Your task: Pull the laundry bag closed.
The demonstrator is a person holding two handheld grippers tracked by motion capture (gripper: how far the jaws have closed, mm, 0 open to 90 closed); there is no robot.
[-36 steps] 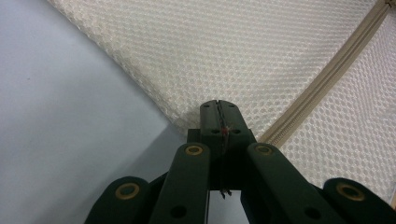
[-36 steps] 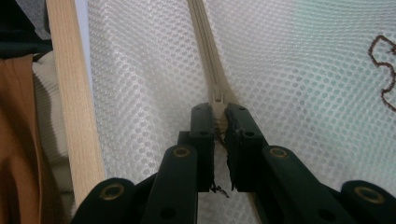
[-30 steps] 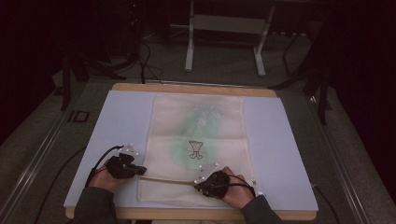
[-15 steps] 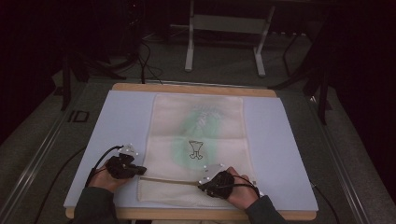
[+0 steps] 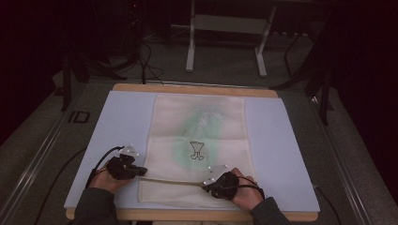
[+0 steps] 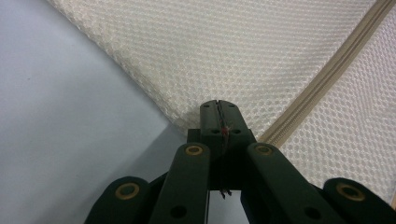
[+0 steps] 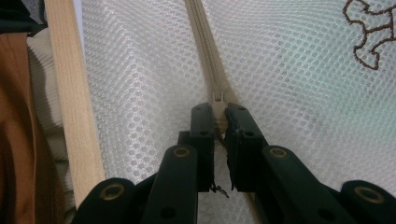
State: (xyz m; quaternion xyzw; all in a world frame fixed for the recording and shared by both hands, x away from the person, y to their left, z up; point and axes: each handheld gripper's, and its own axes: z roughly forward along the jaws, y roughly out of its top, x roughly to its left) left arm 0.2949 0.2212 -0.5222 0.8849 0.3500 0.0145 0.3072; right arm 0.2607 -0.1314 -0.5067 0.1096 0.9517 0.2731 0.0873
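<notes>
A cream mesh bag [image 5: 199,126] with a green item inside and a small brown embroidered motif [image 5: 197,150] lies flat on the pale blue table top [image 5: 126,122]. A beige zipper [image 5: 173,181] runs across the bag near its front end. My left gripper [image 5: 141,172] is shut on the bag's left edge, right beside the zipper's end; the left gripper view shows its tips [image 6: 219,109] pinched together on the mesh [image 6: 233,56]. My right gripper [image 5: 206,184] is shut on the zipper slider [image 7: 218,99], with the zipper [image 7: 203,42] running straight ahead of the jaws [image 7: 219,116].
The table's wooden front edge [image 7: 70,93] runs close to the right gripper, with a brown sleeve [image 7: 14,140] beyond it. Bare blue table top [image 6: 56,116] lies to the left of the bag. A metal frame [image 5: 225,42] stands on the floor behind the table.
The right gripper has crept slightly to the right along the zipper line. The left gripper and the bag have stayed put.
</notes>
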